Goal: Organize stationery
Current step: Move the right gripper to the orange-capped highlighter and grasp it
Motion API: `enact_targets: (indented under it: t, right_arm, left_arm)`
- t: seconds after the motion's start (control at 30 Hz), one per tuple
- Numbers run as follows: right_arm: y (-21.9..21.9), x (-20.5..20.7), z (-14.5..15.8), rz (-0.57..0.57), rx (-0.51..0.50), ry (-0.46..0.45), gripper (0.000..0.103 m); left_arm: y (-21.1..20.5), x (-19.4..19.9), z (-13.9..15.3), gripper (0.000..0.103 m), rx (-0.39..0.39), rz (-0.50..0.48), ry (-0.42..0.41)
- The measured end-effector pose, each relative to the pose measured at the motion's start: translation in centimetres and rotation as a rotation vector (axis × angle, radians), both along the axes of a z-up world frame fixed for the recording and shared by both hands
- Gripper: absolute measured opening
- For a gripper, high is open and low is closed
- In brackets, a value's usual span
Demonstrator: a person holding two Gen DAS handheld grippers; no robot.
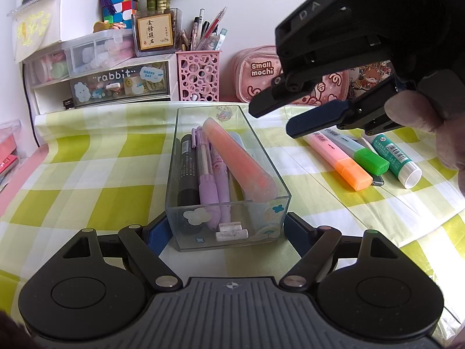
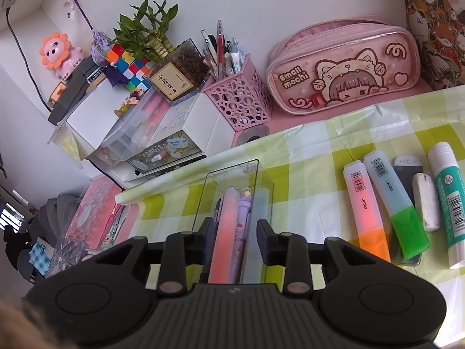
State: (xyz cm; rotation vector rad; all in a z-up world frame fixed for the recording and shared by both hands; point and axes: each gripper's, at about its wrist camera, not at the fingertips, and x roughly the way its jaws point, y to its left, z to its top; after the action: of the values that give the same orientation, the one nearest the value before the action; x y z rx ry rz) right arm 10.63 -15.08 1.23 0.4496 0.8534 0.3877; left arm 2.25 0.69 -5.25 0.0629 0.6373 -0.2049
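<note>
Both views are evenly lit by soft, diffuse daylight; shadows on the table [image 1: 87, 160] are faint. Colours are slightly washed out, with a hazy cast. Fisheye distortion bends straight lines strongly toward the frame edges, and the corners vignette to black. The clear box [image 1: 226, 226] shows mild reflections. Focus is acceptable throughout.

Clear rectangular tray [image 1: 186, 203] on the checked cloth, holding a black marker [image 1: 184, 168], two purple pens [image 1: 207, 174] and a pink-orange highlighter [image 1: 241, 160] lying lengthwise. To its right, side by side: orange-capped highlighter [image 1: 340, 160], green-capped highlighter [image 1: 360, 152], white eraser [image 2: 426, 203], teal glue stick [image 1: 399, 160].
</note>
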Motion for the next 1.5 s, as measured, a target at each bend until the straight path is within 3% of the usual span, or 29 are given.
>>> enact_targets:
  t: [0.37, 0.73, 1.5]
  right_arm:
    - [-2.7, -0.9, -0.8, 0.009, -0.142, -0.03, 0.049]
    - [-5.3, -1.4, -2.5, 0.006, -0.178, -0.012, 0.056]
    - [-2.4, -0.2, -3.8, 0.054, -0.315, -0.063, 0.057]
  left_arm:
    - [0.0, 0.0, 0.0, 0.079, 0.0, 0.0, 0.0]
    - [0.0, 0.0, 0.0, 0.079, 0.0, 0.0, 0.0]
    - [0.0, 0.0, 0.0, 0.08, 0.0, 0.0, 0.0]
